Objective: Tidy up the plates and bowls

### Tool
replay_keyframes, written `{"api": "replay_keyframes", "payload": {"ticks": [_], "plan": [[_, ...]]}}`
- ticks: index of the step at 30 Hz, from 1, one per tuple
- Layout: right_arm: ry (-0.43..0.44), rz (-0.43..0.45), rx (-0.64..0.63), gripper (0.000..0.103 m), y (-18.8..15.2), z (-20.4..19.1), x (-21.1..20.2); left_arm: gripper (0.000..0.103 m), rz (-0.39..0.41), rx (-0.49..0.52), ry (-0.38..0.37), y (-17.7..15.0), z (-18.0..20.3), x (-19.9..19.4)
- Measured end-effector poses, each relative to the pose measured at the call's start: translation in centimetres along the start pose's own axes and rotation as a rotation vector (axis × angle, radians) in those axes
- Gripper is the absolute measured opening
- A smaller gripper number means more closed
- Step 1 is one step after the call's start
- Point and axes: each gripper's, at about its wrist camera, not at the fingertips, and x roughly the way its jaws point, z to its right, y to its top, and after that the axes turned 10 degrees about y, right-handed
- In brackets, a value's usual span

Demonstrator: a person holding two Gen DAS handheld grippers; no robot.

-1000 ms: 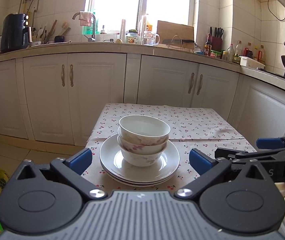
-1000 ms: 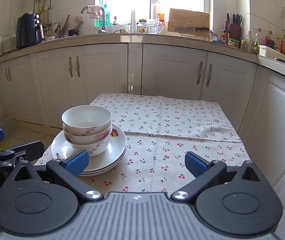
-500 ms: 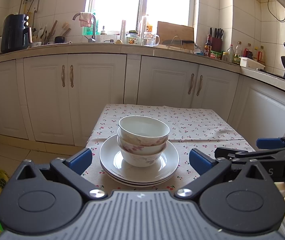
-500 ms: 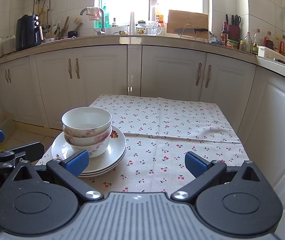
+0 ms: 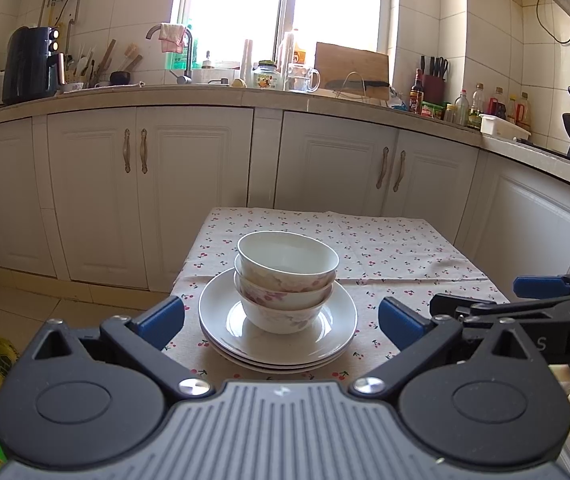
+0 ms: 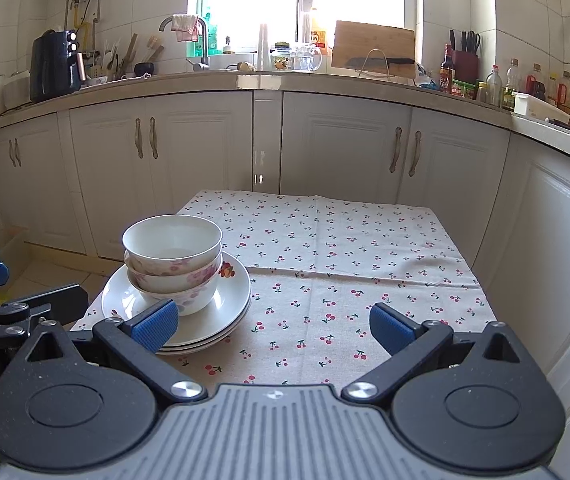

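Three nested bowls (image 5: 287, 276), top one empty, sit in a stack of plates (image 5: 221, 312) at the table (image 6: 365, 240) near-left corner. Left tool (image 5: 281, 318) and right tool (image 6: 273, 324): jaws spread, holding nothing.

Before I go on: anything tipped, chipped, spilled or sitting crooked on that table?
Nothing stands out. The three bowls sit nested upright, centred on the stacked plates, near the front left of the cherry-print tablecloth, which shows only a fold crease. No spills or chips visible. Both grippers open, touching nothing.
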Motion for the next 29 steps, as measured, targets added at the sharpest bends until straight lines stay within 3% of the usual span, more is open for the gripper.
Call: {"api": "replay_keyframes", "payload": {"ticks": [29], "plan": [[-0.003,-0.008,0.009,0.103,-0.12,0.19,0.14,0.102,-0.009,-0.005,0.006,0.0,0.2,-0.19]]}}
